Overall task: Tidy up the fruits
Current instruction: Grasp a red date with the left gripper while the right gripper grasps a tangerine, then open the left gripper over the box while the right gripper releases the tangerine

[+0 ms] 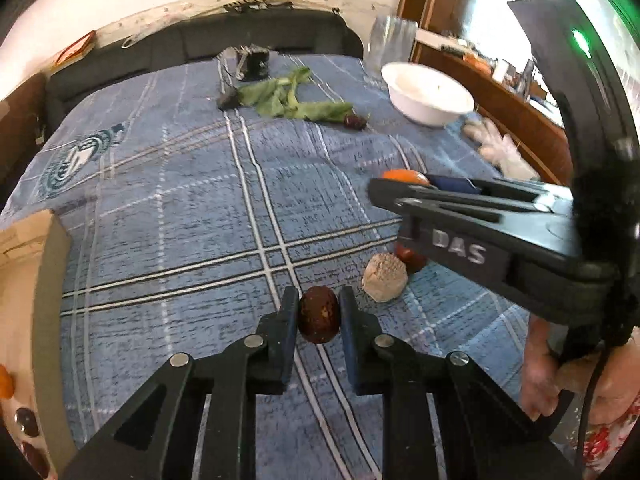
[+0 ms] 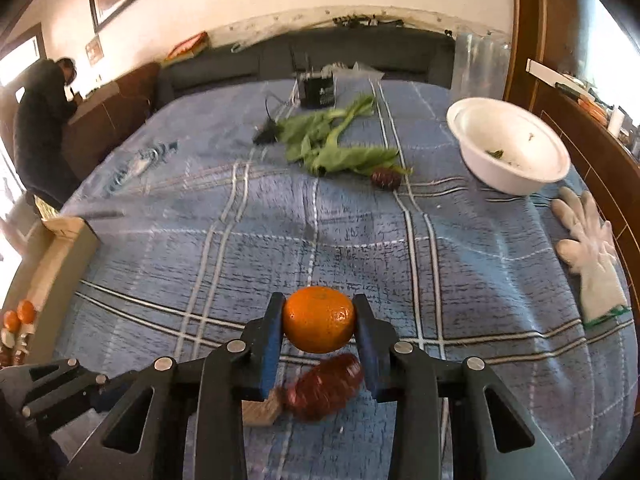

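Note:
My left gripper (image 1: 319, 314) is shut on a dark red-brown date (image 1: 319, 317), held just above the blue plaid cloth (image 1: 200, 200). My right gripper (image 2: 319, 320) is shut on an orange tangerine (image 2: 319, 319); it also shows in the left wrist view (image 1: 404, 188) at the right, with the tangerine (image 1: 404, 176) peeking over it. Another red date (image 2: 326, 386) lies on the cloth under the right gripper, beside a beige chunk (image 2: 260, 408). In the left wrist view the chunk (image 1: 385, 277) and that date (image 1: 412, 258) lie right of my left gripper. A further date (image 2: 386, 178) lies by the green leaves (image 2: 336, 148).
A white bowl (image 2: 508, 148) stands at the far right. A cardboard box (image 2: 52, 264) with tangerines (image 2: 25, 310) and dates sits at the left edge. A white glove (image 2: 592, 248) lies at the right. A black device (image 2: 318, 92) and a clear container (image 2: 478, 64) stand at the back. A person (image 2: 44, 120) stands far left.

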Motion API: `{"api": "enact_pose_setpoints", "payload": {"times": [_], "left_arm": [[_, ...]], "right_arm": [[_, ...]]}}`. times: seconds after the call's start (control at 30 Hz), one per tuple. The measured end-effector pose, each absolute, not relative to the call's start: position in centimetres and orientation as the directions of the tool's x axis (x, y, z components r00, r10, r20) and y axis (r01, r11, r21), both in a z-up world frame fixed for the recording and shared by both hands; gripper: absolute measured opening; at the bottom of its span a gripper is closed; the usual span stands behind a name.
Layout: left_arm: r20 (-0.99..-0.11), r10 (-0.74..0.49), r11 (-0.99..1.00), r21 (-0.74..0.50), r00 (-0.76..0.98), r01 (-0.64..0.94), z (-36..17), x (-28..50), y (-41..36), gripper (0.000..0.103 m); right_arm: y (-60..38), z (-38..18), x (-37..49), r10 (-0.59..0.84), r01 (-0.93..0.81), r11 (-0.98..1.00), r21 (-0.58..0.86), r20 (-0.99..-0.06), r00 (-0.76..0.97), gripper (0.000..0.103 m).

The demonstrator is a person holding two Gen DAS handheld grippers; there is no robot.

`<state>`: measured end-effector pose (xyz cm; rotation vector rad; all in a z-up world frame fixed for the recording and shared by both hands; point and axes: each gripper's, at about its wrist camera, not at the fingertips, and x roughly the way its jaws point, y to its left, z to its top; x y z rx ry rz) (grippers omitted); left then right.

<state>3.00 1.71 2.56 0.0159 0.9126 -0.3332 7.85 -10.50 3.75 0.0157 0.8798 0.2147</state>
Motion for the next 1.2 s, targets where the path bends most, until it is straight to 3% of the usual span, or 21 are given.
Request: {"api": "enact_pose_setpoints", "payload": {"times": [0.23, 0.47, 0.87, 1.2], "left_arm": [[-0.729, -0.3, 0.952, -0.186, 0.616, 0.244, 6.2, -0.2, 5.1, 0.019], [-0.701, -0.225, 0.973, -0.192, 0.677, 0.125, 8.7, -2.8, 12.0, 0.019], [-0.782, 0.003, 0.965, -0.162, 0.623, -0.207, 7.3, -1.1, 27.1, 0.019], [-0.843, 0.078, 0.94, -0.116, 0.532, -0.321, 4.0, 0.9, 33.4, 0.02]], "right_arm": [[-10.7, 7.1, 4.4, 0.223, -0.199, 0.973, 0.12, -0.728, 0.649, 0.036], [-7.8, 9.4, 1.3, 0.284, -0.268, 0.953, 0.138, -0.708, 0.646, 0.037], [6.4, 8.9, -1.0, 0.445, -0.508, 0.847, 0.153, -0.727, 0.523, 0.037], [16.1, 5.2, 0.4, 0.472, -0.608, 0.781, 0.142, -0.773, 0.425, 0.038]]}}
